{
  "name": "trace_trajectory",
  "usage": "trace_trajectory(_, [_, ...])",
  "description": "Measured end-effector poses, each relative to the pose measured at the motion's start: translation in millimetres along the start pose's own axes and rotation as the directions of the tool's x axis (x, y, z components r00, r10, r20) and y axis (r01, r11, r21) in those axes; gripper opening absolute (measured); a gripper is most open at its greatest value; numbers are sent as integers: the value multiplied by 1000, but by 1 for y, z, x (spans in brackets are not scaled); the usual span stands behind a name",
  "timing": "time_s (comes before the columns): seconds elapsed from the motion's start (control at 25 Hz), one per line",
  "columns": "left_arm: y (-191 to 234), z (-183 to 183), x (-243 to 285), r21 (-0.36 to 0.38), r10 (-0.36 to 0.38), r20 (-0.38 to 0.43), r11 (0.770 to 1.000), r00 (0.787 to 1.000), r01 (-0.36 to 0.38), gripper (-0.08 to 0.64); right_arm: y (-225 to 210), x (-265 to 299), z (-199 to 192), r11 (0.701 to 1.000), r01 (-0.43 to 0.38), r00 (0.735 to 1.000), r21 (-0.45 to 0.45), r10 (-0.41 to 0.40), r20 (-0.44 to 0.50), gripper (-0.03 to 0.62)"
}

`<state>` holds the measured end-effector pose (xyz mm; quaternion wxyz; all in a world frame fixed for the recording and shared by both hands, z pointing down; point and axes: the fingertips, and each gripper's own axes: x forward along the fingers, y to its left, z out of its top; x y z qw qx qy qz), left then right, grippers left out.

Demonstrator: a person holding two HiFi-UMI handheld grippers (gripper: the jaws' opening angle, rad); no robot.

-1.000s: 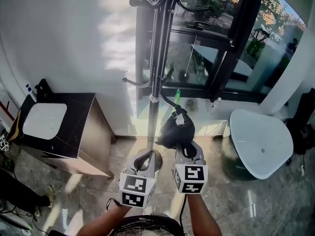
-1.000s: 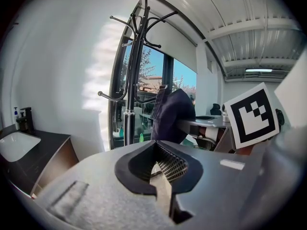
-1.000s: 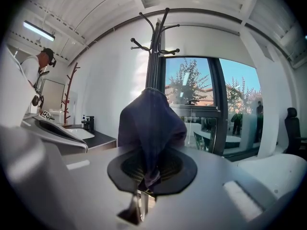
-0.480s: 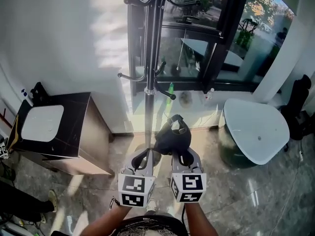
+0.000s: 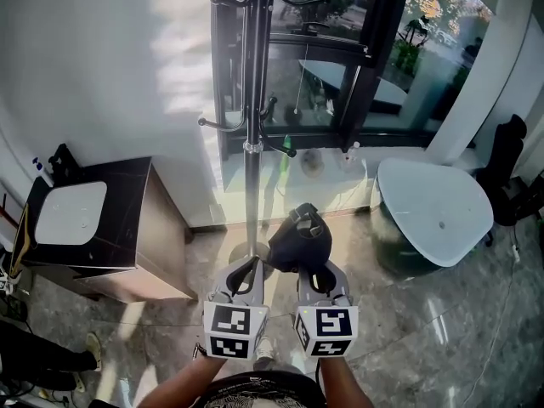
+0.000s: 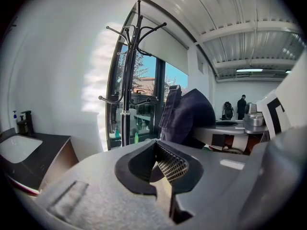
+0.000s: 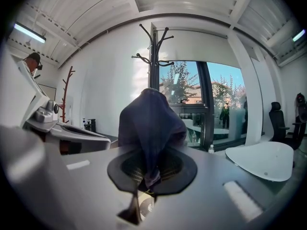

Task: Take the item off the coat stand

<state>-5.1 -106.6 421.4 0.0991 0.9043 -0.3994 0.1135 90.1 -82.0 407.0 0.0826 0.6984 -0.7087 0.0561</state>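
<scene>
— What is seen at the left of the frame?
— A black cabinet (image 5: 136,192) with a white basin (image 5: 70,212) set into its top.
— And at the right?
— A white table (image 5: 433,219) is seen on the marble floor (image 5: 425,338), below a black-framed window (image 5: 371,58).

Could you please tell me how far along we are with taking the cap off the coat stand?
Done: the cap is clear of the coat stand, whose hooks look bare. In hand: the right gripper is shut on the cap's cloth. Left: probably just carrying it away and putting it down.
</scene>
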Motion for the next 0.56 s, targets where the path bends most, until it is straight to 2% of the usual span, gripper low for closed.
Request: trace_trajectory(0.56, [-16,1,-16,34,-37,1,999,999,37,0,4,-25,1,1000,31,1000,-2,-31,-1,18])
